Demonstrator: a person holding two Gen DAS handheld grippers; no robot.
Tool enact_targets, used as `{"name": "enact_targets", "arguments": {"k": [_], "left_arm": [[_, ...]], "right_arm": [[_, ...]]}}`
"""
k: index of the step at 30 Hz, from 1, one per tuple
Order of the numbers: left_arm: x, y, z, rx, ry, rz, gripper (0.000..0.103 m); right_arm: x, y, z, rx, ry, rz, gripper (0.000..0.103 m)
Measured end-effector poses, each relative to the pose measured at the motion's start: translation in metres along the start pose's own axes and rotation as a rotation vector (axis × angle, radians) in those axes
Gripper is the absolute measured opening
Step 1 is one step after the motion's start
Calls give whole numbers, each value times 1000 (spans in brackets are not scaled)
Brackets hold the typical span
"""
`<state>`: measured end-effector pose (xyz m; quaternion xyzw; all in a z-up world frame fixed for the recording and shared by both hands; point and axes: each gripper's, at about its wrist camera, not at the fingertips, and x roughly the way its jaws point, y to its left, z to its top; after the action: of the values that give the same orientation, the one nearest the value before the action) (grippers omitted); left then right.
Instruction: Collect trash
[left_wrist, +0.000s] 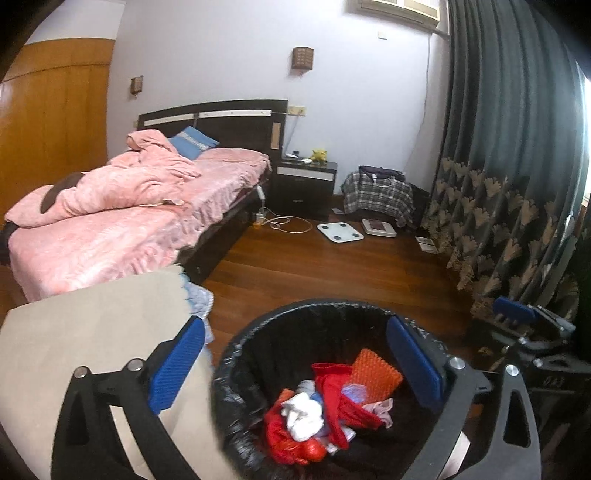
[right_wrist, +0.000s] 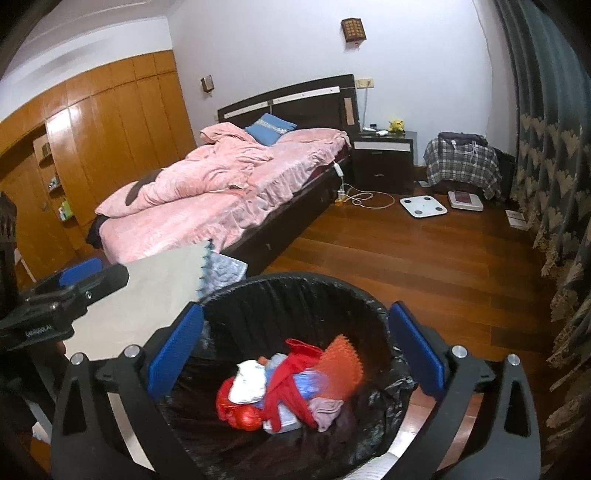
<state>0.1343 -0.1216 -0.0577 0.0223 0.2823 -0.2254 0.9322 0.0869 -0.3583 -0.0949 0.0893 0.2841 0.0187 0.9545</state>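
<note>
My right claw (right_wrist: 295, 354) hangs over the trash bin (right_wrist: 295, 288), and its two blue pads are wide apart with nothing between them. My left claw (left_wrist: 295, 365) is wide open too and holds nothing. One of its pads is over the bin and the other is over the pale table top (left_wrist: 92, 332) beside it.

The bin is round and has a black bag (left_wrist: 236, 373) inside. The trash (right_wrist: 284, 387) lies at the bottom in a small heap: a red bag, some white crumpled paper, a bumpy orange piece (right_wrist: 341, 365) and a bit of pinkish cloth (it all touches, so it is hard to pick apart). A light blue padded cloth (right_wrist: 223, 271) pokes out at the table's far edge.

Past the bin is the brown wood floor (right_wrist: 406, 258). A white scale (right_wrist: 423, 206) lies flat on it, near a white cord (right_wrist: 369, 199). The bed (right_wrist: 207, 206) has a pink blanket all bunched up and a blue pillow (right_wrist: 269, 129) at its head. Beside the bed is a dark night table (right_wrist: 384, 158) with a yellow toy (right_wrist: 396, 125) on top. A checked cloth (right_wrist: 461, 162) covers something farther along. Dark curtains (right_wrist: 554, 147) hang on the right, and wood cupboards (right_wrist: 110, 129) are on the left.
</note>
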Motion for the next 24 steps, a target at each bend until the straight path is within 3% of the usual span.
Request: {"name": "enact_targets", "arguments": {"k": [9, 24], "left_arm": [[-46, 22, -14, -46, 4, 66, 97], [-105, 25, -23, -47, -51, 132, 97]], "right_arm": [[-29, 40, 13, -74, -5, 46, 98], [-60, 90, 19, -158, -5, 80, 98]]}}
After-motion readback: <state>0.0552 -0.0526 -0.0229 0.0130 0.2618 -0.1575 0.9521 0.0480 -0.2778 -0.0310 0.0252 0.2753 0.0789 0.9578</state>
